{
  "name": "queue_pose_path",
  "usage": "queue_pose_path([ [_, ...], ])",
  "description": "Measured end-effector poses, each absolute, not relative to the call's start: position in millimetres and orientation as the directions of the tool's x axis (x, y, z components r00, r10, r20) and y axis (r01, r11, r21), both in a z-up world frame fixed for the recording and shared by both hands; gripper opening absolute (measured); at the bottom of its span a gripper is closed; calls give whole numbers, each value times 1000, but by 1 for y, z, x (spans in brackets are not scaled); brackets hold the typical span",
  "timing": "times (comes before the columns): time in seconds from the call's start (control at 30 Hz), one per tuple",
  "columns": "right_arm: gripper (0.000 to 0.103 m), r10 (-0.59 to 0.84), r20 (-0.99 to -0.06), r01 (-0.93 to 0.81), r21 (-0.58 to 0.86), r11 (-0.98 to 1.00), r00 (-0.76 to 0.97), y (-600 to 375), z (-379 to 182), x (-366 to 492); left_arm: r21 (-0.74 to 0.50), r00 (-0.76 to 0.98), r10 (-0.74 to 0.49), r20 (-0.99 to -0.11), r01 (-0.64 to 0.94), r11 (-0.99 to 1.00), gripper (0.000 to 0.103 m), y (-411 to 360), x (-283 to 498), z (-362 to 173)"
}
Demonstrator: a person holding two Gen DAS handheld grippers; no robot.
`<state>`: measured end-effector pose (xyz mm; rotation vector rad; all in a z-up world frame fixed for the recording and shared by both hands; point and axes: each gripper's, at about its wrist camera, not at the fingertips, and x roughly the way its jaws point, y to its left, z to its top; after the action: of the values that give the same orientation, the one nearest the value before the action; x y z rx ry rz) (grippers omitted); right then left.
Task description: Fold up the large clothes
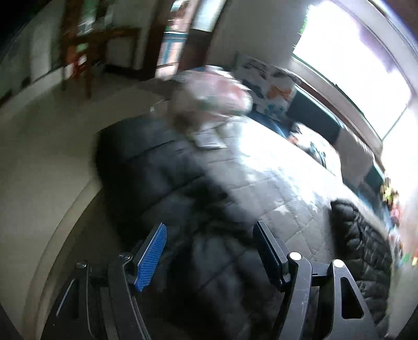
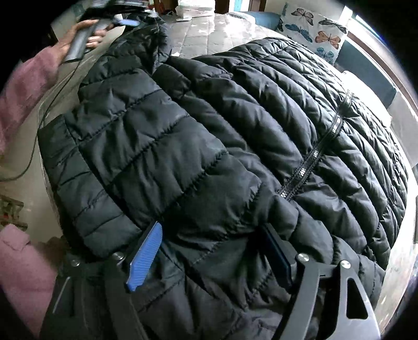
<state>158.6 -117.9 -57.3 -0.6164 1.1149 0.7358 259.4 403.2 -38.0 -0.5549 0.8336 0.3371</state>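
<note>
A black quilted puffer jacket (image 2: 209, 130) lies spread over the bed and fills the right wrist view, its zip (image 2: 313, 154) running down the middle. My right gripper (image 2: 210, 226) points steeply down at the jacket's near edge. Its jaws stand wide, and puffy fabric lies between them without being pinched. In the blurred left wrist view my left gripper (image 1: 210, 225) hangs open over a dark part of the jacket (image 1: 156, 170) near the bed's edge, with nothing held. The right wrist view also shows the left gripper (image 2: 122, 23) at the top left, carried by a hand (image 2: 70, 39).
The bed has a grey quilted cover (image 1: 274, 183). A butterfly-print pillow (image 2: 313, 28) and a pinkish bundle of cloth (image 1: 211, 94) lie at its far end. A bright window (image 1: 352, 65) is on the right, wooden furniture (image 1: 78, 52) across the floor. A pink sleeve (image 2: 23, 86) and a thin cable (image 2: 39, 125) are at the left.
</note>
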Motion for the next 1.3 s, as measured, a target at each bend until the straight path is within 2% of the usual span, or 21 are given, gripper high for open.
queue_pose_path([
  [0.13, 85, 208, -941, -785, -88, 613, 268, -117, -59, 155, -348, 611, 112, -783, -581, 736, 73, 416, 230, -54],
  [0.27, 85, 208, -940, -784, -89, 615, 269, -115, -60, 152, -415, 599, 18, -801, -576, 704, 73, 421, 235, -77],
  [0.47, 85, 204, -941, -785, -92, 612, 270, -112, -59, 144, -447, 637, 29, -771, -572, 688, 70, 427, 252, -82],
  [0.6, 85, 206, -941, -783, -89, 615, 269, -112, -59, 145, -461, 652, 39, -757, -576, 675, 26, 429, 263, -85],
  [0.67, 85, 206, -941, -784, -90, 614, 270, -111, -58, 144, -504, 681, 20, -732, -562, 655, 13, 431, 265, -84],
  [0.7, 85, 207, -940, -784, -90, 615, 270, -111, -57, 144, -505, 684, 27, -729, -564, 653, 10, 431, 264, -80],
  [0.9, 85, 256, -918, -777, -82, 624, 302, -122, -36, 135, -426, 752, 138, -644, -503, 752, 7, 392, 249, -7],
  [1.03, 85, 288, -886, -751, -96, 653, 363, -141, -15, 124, -390, 826, 158, -541, -414, 823, 7, 345, 232, 63],
  [1.2, 85, 301, -839, -691, -118, 713, 453, -180, 10, 108, -310, 902, 106, -418, -251, 917, 7, 252, 207, 144],
  [1.3, 85, 304, -814, -652, -116, 749, 495, -206, 22, 103, -233, 927, 57, -371, -153, 960, 7, 184, 191, 173],
])
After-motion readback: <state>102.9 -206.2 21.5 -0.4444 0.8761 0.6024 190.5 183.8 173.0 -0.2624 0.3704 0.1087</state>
